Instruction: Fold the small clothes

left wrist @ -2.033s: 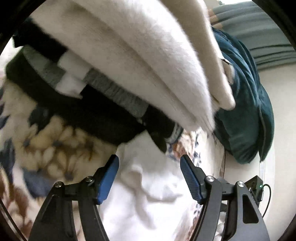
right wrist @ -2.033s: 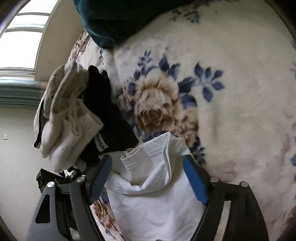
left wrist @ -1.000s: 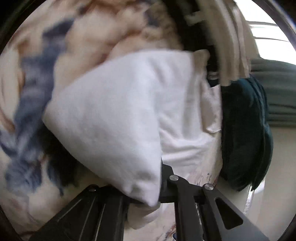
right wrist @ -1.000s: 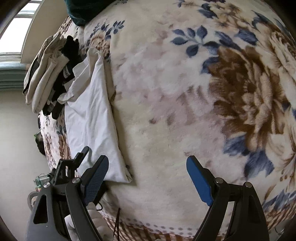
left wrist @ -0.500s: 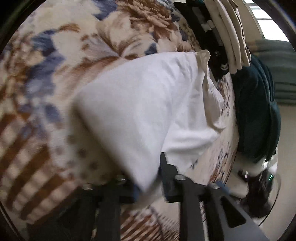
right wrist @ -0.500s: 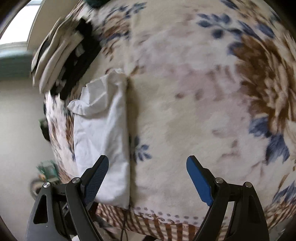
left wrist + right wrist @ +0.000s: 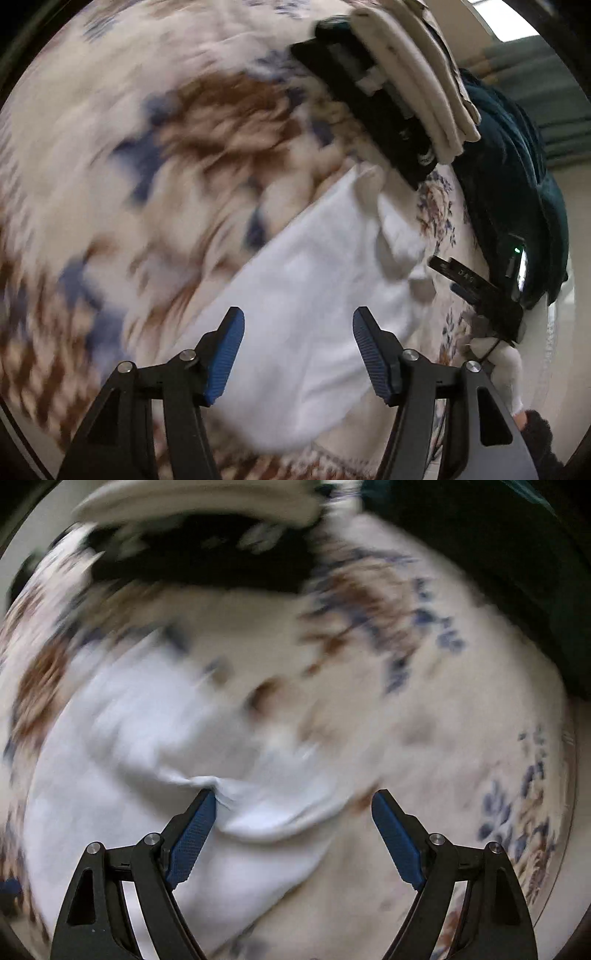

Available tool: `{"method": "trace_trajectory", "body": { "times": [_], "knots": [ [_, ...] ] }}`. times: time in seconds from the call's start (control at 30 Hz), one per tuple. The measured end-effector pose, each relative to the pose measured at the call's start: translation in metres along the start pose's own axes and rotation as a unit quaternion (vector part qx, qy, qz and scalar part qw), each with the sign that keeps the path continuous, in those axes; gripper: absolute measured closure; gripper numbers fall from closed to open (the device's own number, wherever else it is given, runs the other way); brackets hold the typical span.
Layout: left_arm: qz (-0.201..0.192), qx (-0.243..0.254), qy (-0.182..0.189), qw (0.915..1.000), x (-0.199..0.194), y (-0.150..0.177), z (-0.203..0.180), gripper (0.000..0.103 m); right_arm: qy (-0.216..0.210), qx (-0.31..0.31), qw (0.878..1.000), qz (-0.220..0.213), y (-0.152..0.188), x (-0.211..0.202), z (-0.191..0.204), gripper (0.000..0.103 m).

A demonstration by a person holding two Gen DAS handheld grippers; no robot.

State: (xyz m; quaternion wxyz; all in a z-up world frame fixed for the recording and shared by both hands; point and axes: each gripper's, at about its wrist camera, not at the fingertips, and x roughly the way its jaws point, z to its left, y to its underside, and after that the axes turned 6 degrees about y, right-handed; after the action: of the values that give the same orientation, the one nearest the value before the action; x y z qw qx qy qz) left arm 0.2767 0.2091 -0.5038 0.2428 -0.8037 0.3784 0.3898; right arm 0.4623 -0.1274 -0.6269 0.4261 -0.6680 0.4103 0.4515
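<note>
A small white garment (image 7: 317, 280) lies on the floral blanket (image 7: 147, 155), folded lengthwise, with its collar end toward the clothes pile. My left gripper (image 7: 297, 350) is open and empty just above the garment's near end. In the right wrist view the same white garment (image 7: 147, 775) fills the lower left, blurred. My right gripper (image 7: 291, 830) is open over the garment's edge, and its left fingertip (image 7: 205, 805) touches a fold of the cloth.
A stack of folded cream and black clothes (image 7: 399, 85) sits beyond the garment; it also shows in the right wrist view (image 7: 207, 542). A dark teal cushion (image 7: 517, 192) lies at the right. The right gripper's black body (image 7: 476, 291) shows past the garment.
My left gripper has opened and let go of the white garment, which now lies flat. My right gripper has swung down over the garment's other end. Both views are motion-blurred.
</note>
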Motion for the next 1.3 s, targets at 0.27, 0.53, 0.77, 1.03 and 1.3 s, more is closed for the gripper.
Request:
{"method": "trace_trajectory", "body": {
  "times": [0.27, 0.53, 0.77, 1.03, 1.3],
  "knots": [
    [0.078, 0.154, -0.065, 0.9829, 0.101, -0.083, -0.062, 0.044, -0.063, 0.168, 0.984, 0.012, -0.023, -0.01, -0.076, 0.016],
    [0.084, 0.212, -0.082, 0.9702, 0.155, -0.125, -0.095, 0.044, -0.056, 0.058, 0.996, 0.049, 0.024, -0.004, -0.019, 0.016],
    [0.058, 0.211, -0.07, 0.9731, 0.135, -0.148, -0.105, 0.044, -0.063, 0.231, 0.969, 0.06, 0.008, 0.042, -0.059, 0.016],
    [0.11, 0.232, -0.097, 0.9615, 0.09, -0.083, -0.071, 0.044, -0.1, 0.247, 0.963, 0.043, 0.009, 0.012, -0.077, 0.016],
    [0.1, 0.252, -0.122, 0.9548, 0.146, -0.098, -0.077, 0.044, -0.074, 0.09, 0.992, 0.042, 0.018, -0.004, 0.0, 0.015]
  ]
}}
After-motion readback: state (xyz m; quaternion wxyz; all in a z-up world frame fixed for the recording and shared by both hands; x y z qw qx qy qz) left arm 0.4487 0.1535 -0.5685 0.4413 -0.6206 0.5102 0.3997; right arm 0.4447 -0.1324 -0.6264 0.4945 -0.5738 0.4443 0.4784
